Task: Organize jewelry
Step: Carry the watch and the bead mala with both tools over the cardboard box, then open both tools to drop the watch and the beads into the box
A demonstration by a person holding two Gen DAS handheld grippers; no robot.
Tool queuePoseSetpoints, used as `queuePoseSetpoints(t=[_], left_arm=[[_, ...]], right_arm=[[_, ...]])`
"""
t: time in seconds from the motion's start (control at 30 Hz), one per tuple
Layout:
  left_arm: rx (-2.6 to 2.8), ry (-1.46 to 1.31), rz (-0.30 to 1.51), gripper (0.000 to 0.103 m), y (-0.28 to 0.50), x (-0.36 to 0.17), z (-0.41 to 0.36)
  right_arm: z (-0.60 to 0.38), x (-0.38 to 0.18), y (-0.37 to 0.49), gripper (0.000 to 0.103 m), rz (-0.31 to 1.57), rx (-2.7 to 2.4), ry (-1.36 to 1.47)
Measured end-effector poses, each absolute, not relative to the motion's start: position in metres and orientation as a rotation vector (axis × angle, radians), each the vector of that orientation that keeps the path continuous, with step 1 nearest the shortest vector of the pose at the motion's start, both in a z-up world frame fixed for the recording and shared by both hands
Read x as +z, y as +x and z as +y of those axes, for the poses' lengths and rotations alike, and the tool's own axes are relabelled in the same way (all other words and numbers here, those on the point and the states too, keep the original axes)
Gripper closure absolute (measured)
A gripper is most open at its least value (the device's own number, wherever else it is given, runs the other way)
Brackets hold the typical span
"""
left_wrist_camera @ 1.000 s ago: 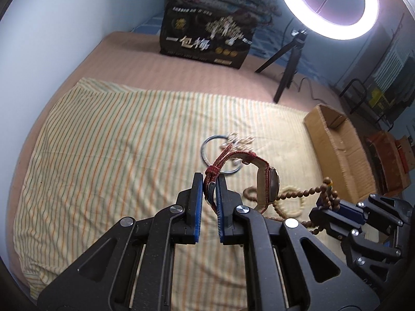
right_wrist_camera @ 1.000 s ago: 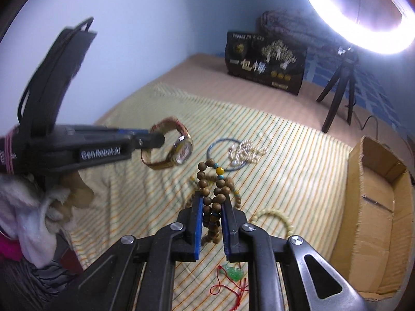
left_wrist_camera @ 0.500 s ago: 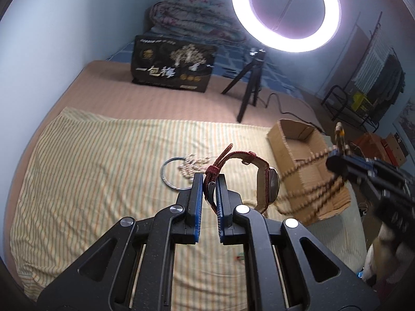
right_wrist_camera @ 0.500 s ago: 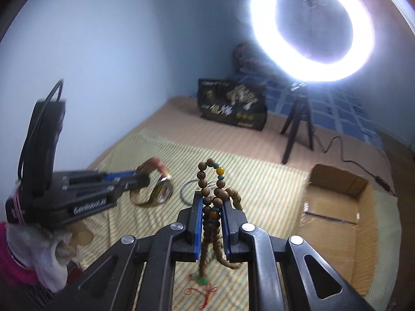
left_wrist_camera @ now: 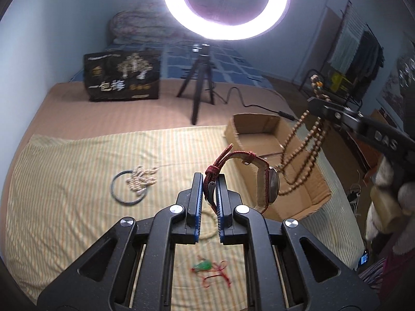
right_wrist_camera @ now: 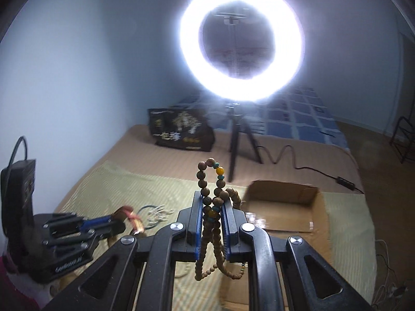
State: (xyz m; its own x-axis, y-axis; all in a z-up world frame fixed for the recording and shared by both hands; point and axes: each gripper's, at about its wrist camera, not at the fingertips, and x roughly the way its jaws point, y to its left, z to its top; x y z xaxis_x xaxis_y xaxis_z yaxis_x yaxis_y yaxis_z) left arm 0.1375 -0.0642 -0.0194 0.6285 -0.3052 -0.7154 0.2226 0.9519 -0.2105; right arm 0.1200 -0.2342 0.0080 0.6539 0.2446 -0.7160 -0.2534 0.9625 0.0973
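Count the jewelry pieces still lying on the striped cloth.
4: a dark blue bangle, a pale pearl strand overlapping it, a green pendant on red cord, and a pale bead loop mostly hidden behind the left gripper.

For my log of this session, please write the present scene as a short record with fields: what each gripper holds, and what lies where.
left gripper: jaws shut on the strap of the red watch, lifted
right gripper: jaws shut on the wooden bead necklace, hanging over the cardboard box
on striped cloth: blue ring, pearl string, green pendant with red cord
behind: ring light on a tripod
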Motion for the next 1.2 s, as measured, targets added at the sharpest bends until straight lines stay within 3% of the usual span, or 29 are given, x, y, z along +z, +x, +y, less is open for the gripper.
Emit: queuePoseSetpoints(t=[0.6, 1.2], left_arm=[[-0.406, -0.026, 0.907, 0.095, 0.159, -0.054, -0.157], [-0.443, -0.011, 1.010, 0.095, 0.181, -0.096, -0.194]], right_arm=[[-0.315, -0.025, 0.164, 0.092, 0.888, 0.113, 0.010], [-0.344, -0.093, 0.204, 0.092, 1.030, 0.052, 0.034]])
